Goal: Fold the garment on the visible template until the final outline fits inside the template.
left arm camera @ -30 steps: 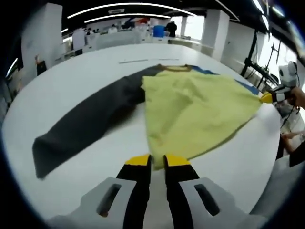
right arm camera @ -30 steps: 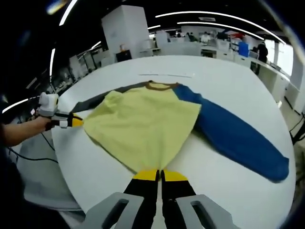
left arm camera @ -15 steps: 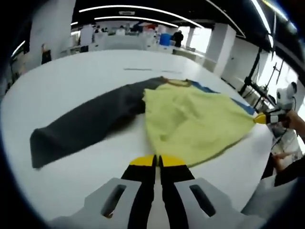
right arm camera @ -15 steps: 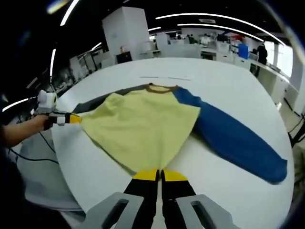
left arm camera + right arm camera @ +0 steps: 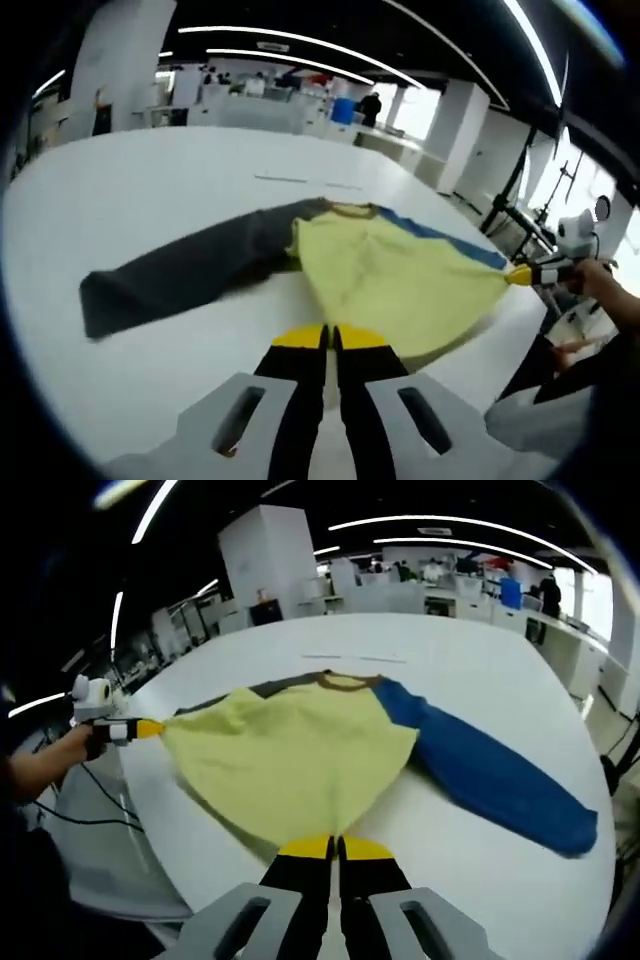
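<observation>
Your left gripper (image 5: 327, 338) is clenched on the hem of the garment (image 5: 390, 280), with both yellow-tipped jaws pressed together at the 6 o'clock edge of the left gripper view. Your right gripper (image 5: 335, 848) is likewise clenched on the hem of the garment (image 5: 300, 760) at 6 o'clock in the right gripper view. The garment lies on the white tabletop (image 5: 150, 190), its yellow body stretched taut between your two grippers and its collar pointing toward 12 o'clock. In the left gripper view, the dark grey sleeve (image 5: 180, 280) extends flat toward 9 o'clock, and your right gripper (image 5: 525, 275) holds the opposite hem corner at 3 o'clock. In the right gripper view, the blue sleeve (image 5: 490, 775) lies flat toward 3 o'clock, and your left gripper (image 5: 140, 729) holds the far hem corner at 9 o'clock, near the tabletop (image 5: 480, 660) edge. A thin line (image 5: 340, 657) lies on the tabletop beyond the collar.
</observation>
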`<state>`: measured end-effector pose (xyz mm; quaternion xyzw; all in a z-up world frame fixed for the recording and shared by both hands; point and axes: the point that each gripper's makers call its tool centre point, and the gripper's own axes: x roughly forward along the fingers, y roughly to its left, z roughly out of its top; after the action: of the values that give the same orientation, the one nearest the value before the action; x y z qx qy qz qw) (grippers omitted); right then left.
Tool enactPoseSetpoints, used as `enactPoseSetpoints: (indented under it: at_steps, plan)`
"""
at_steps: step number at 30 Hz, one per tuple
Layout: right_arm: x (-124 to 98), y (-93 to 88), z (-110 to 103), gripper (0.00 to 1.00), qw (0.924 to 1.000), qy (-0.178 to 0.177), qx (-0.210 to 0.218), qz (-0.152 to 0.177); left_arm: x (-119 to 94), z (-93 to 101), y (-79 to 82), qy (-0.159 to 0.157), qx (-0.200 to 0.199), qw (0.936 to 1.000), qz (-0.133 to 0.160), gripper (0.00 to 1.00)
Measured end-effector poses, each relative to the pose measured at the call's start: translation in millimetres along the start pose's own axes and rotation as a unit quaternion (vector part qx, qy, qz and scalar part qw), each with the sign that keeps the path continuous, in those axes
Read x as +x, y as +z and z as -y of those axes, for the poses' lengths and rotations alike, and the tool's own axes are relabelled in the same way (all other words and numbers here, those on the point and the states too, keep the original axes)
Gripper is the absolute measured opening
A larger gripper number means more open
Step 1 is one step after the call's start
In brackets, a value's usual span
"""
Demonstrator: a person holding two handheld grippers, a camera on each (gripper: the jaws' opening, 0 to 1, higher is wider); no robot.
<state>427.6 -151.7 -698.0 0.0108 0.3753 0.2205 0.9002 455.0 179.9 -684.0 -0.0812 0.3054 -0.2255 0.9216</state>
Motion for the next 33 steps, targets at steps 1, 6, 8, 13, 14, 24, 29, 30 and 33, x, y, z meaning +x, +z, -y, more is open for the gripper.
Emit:
enactPoseSetpoints:
  at_steps: [1, 6, 8, 13, 14, 24, 29, 30, 33]
  plan:
    - [-1, -1.9, 1, 0.00, 1.0000, -0.002, 0.003, -0.001, -2, 0.8, -3.9, -0.002, -0.003, 1.0000, -0.004, 0.00]
    - [-9, -13.1, -3, 0.00, 0.9998, 0.002, 0.021, -0.005, -12, 5.1, -17.9, -0.003, -0.022, 0.9997, -0.011, 0.00]
    - [-11, -18.2, -6, 0.00, 0.9997, 0.004, 0.024, -0.008, -16, 7.5, -22.3, -0.004, -0.027, 0.9996, -0.011, 0.00]
    - [-15, -34.3, -14, 0.00, 0.9992, 0.010, 0.033, -0.021, -24, 5.6, -34.2, 0.012, -0.019, 0.9994, -0.026, 0.00]
    - [-15, -37.3, -16, 0.00, 0.9990, 0.010, 0.036, -0.024, -25, 5.4, -36.0, 0.016, -0.016, 0.9993, -0.029, 0.00]
    - [-19, -66.4, -31, 0.00, 0.9965, 0.023, 0.049, -0.064, -33, 4.4, -58.5, 0.039, 0.018, 0.9967, -0.069, 0.00]
    - [-26, -81.5, -32, 0.00, 0.9942, 0.018, 0.037, -0.100, -38, 3.9, -74.8, 0.052, 0.035, 0.9923, -0.107, 0.00]
    - [-26, -85.3, -31, 0.00, 0.9936, 0.016, 0.032, -0.107, -40, 1.9, -80.3, 0.058, 0.047, 0.9898, -0.121, 0.00]
    - [-24, -99.1, -28, 0.00, 0.9915, 0.006, 0.021, -0.129, -41, 0.0, -92.6, 0.069, 0.071, 0.9837, -0.150, 0.00]
